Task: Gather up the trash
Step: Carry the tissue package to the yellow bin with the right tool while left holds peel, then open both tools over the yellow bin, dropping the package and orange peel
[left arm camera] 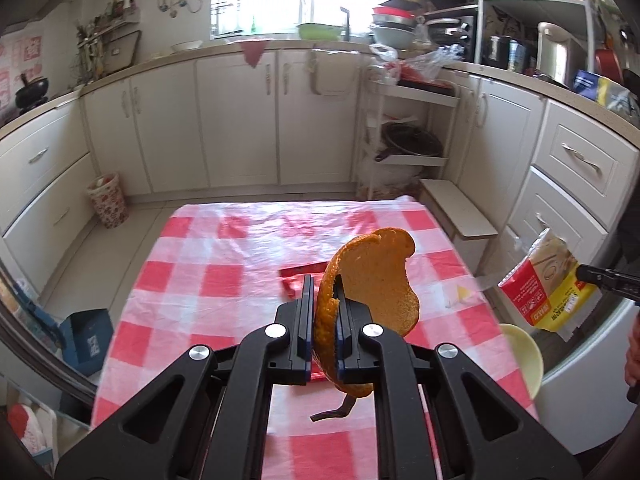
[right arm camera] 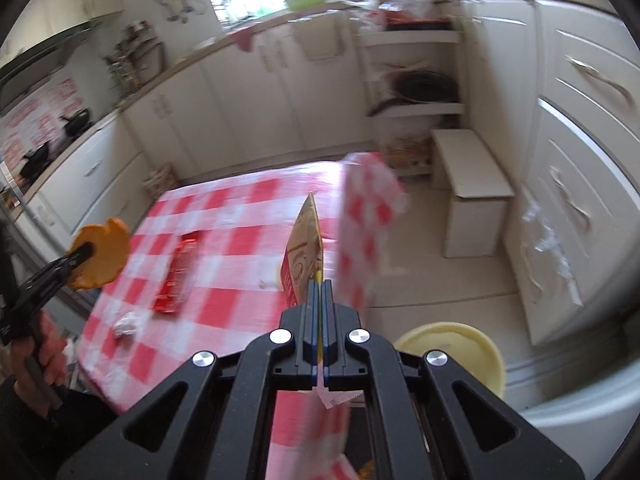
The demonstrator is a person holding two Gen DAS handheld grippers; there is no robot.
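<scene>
My left gripper (left arm camera: 324, 292) is shut on an orange peel (left arm camera: 372, 276) and holds it above the red-and-white checked table (left arm camera: 200, 256). It also shows at the left of the right wrist view (right arm camera: 82, 258), where the peel (right arm camera: 105, 253) is seen edge-on. My right gripper (right arm camera: 320, 290) is shut on a yellow-and-red snack wrapper (right arm camera: 306, 252), held past the table's right edge; the wrapper also shows in the left wrist view (left arm camera: 548, 280). A red wrapper (right arm camera: 179, 272) and a crumpled white paper ball (right arm camera: 126, 325) lie on the table.
A pale yellow round bin (right arm camera: 460, 344) stands on the floor right of the table. A small white step stool (right arm camera: 472, 192) and white kitchen cabinets (left arm camera: 240, 120) lie beyond. A patterned waste basket (left arm camera: 107, 200) stands at the far left. A blue box (left arm camera: 86, 340) sits left of the table.
</scene>
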